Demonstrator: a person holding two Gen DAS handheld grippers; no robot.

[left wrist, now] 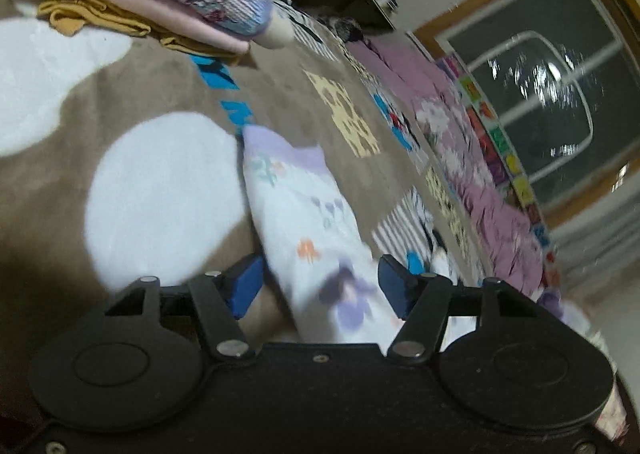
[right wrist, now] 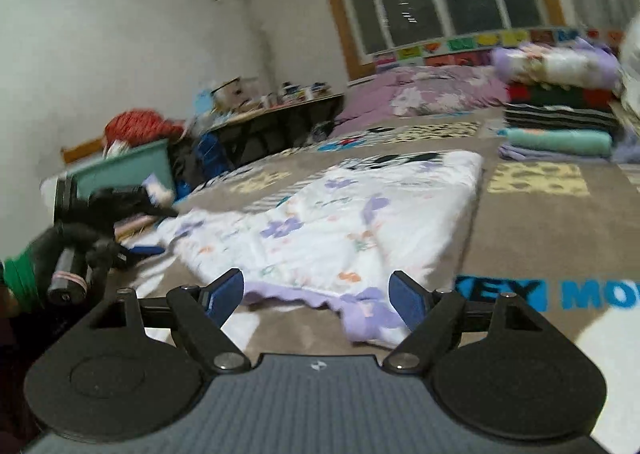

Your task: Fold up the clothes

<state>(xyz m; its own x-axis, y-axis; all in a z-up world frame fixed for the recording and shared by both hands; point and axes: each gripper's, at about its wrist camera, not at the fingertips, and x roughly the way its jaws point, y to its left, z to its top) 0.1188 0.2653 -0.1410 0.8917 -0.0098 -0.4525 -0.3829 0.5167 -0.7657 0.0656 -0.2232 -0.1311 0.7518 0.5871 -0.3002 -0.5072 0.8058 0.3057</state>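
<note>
**On the blanket: floral garment between spread tongs**

Left wrist view: the left gripper (left wrist: pixel 320 286) stands wide, the white floral garment (left wrist: pixel 308 222) running between its fingers; a folded stack (left wrist: pixel 160 2) sits beyond.

Right wrist view: the right gripper (right wrist: pixel 316 294) is wide too, above the garment's purple hem (right wrist: pixel 320 230), which lies flat on the brown blanket (right wrist: pixel 520 238). Only here does the left tool show from outside, at the far left.

Your floral garment (left wrist: pixel 312 238) is motion-blurred and runs out of sight under your left claw (left wrist: pixel 320 286). The blanket's blue lettering (right wrist: pixel 580 294) is cut off at the right edge.
</note>
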